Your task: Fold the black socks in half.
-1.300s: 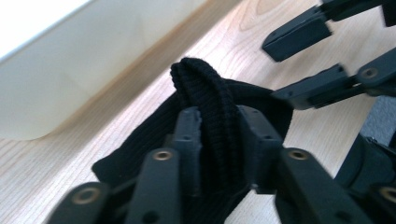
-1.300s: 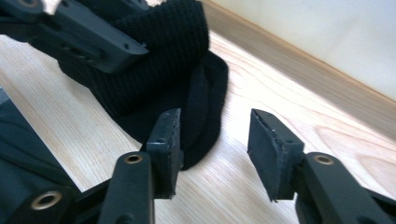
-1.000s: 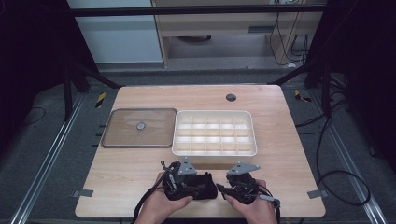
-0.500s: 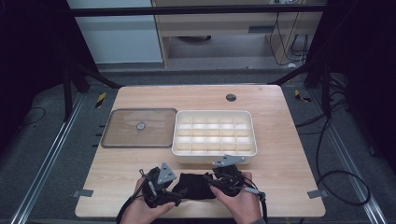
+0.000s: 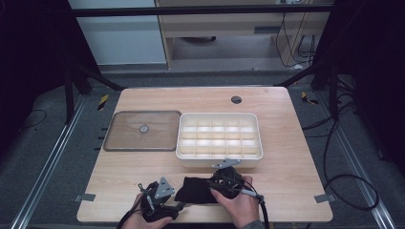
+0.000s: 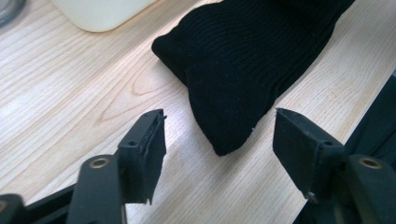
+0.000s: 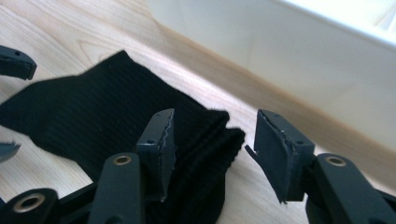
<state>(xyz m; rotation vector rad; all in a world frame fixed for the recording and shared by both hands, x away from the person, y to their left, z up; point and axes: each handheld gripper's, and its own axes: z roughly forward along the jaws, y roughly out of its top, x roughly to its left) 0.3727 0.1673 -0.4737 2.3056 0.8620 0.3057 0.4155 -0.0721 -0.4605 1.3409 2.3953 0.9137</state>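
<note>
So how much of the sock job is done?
Not much yet. The tray sits open with its lid beside it, so that part looks done. Both grippers are open at the sock: the left gripper at one end, the right gripper at the other. Grabbing it and anything after is left.

High view looks down; gripper views (close, low) share the cloth [image 6: 243, 70].

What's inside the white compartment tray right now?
The white compartment tray looks empty in the high view: bare cells. Its near wall hides the floors of the front row. The black sock lies on the table in front of it, between the open left claw and right claw.
</note>
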